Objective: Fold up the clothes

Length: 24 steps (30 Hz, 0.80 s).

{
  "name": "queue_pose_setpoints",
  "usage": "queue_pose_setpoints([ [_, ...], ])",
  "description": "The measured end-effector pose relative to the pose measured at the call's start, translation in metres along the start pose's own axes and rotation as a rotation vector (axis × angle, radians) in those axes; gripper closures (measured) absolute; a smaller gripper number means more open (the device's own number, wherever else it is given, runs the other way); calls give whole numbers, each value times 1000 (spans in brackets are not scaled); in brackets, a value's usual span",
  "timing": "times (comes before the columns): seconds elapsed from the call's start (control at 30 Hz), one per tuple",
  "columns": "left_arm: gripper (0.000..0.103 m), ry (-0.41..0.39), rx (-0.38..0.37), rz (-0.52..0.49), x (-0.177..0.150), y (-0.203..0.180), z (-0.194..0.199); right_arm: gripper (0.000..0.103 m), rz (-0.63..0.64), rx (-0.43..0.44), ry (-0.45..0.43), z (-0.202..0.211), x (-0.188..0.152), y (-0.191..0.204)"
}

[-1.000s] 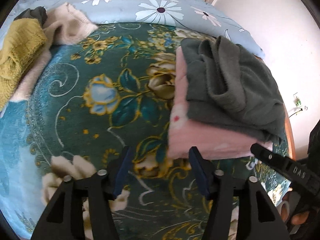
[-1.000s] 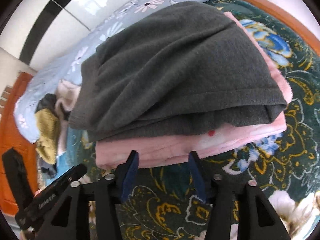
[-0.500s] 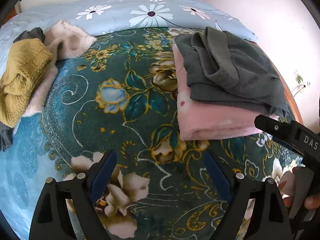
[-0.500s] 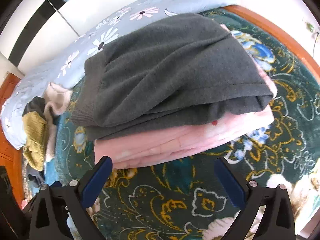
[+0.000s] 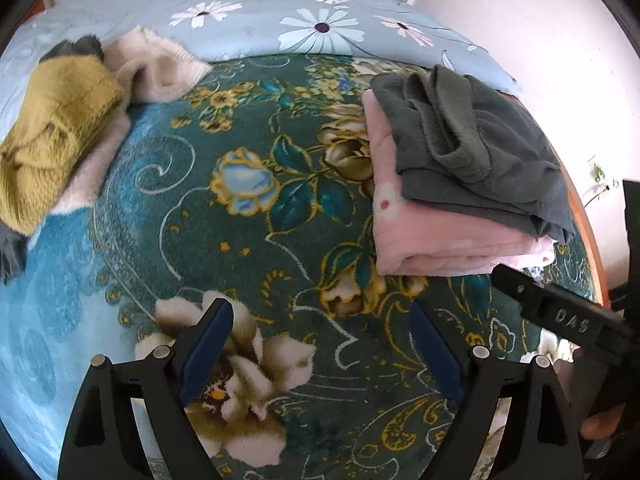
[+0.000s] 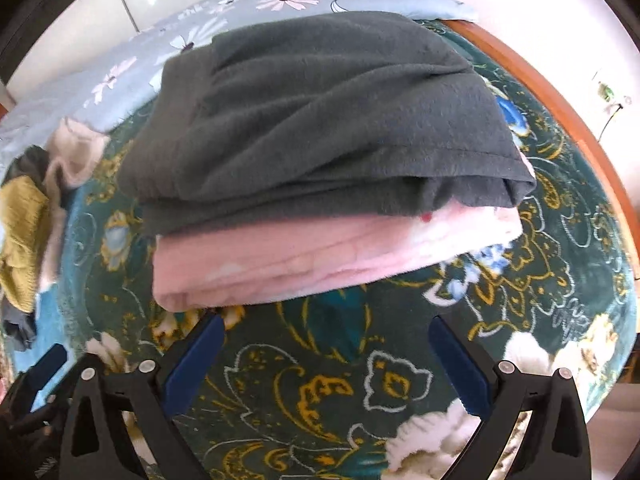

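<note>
A green floral blanket (image 5: 248,184) covers the bed beside a daisy-print blue quilt (image 5: 320,20).

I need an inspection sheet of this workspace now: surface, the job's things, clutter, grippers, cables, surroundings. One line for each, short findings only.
Surface: green floral blanket on the bed, daisy-print quilt behind it.
Job's things: folded grey garment lies on top of folded pink garment.
Clutter: unfolded pile at the far side: mustard knit, cream fuzzy garment, some dark cloth.
Grippers: left gripper open, empty; right gripper open, empty; both just opened.
Cables: thin cable at wall socket.
Surroundings: pale wall, wooden bed edge.
</note>
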State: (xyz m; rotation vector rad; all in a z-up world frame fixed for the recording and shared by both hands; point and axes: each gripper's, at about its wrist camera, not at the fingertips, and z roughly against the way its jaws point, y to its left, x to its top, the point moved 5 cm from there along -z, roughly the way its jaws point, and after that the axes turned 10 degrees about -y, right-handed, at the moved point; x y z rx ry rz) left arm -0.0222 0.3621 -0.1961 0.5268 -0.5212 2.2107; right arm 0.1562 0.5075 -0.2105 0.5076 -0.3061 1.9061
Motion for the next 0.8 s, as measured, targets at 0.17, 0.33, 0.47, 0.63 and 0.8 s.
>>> queue_pose_setpoints([
  [0.17, 13, -13, -11, -1, -1, 0, 5, 0, 6, -23, 3, 3, 0, 2],
  [0.33, 13, 3, 23, 3, -3, 3, 2, 0, 22, -20, 3, 7, 2, 8],
  [0.47, 13, -11, -1, -2, -3, 1, 5, 0, 26, -21, 11, 9, 2, 12],
  [0.63, 13, -19, -52, -29, -4, -7, 9, 0, 33, -21, 10, 12, -3, 14],
  [0.8, 13, -68, -33, -83, -1, -13, 17, 0, 43, -16, 5, 13, 0, 16],
])
